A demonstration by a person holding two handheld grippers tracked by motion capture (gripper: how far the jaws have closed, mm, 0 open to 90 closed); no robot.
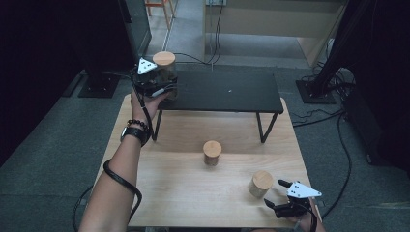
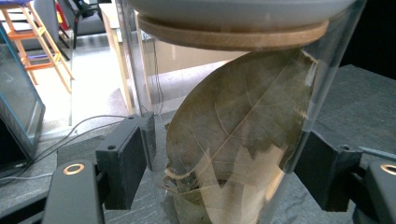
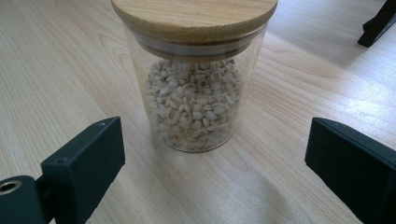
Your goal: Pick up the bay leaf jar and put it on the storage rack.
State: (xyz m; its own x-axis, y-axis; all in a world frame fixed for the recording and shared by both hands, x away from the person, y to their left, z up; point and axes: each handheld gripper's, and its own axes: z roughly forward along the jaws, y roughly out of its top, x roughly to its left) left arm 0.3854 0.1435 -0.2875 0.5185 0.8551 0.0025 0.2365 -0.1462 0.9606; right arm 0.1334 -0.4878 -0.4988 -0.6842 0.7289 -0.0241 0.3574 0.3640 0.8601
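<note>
Light wooden table (image 1: 193, 193), rectangular, pale grain, bearing all items listed. Black low shelf (image 1: 227, 92), flat matte top on thin angled metal legs, standing across the far half of the table. Left gripper (image 1: 153, 79), black two-jaw tool with a grey three-cornered plate on top, held at the shelf's left end; its jaws are clamped on either side of the leaf jar. Leaf jar (image 2: 233, 140), a clear glass cylinder with a round wooden lid, containing large dry brown leaves; it sits between the left gripper's pads, its glass wall pressed by both, over the dark shelf top at the left end. Right gripper (image 1: 280, 193), black, same pattern, at the near right corner of the table; its jaws stand wide apart and hold nothing. Grain jar (image 3: 194, 88), a clear glass cylinder with a bamboo lid, partly filled with pale small kernels; it stands upright on the table just ahead of the right gripper's open jaws, centred between them but untouched. Third wooden-lidded jar (image 1: 212, 152), upright at the table's middle, well apart from both grippers.
</note>
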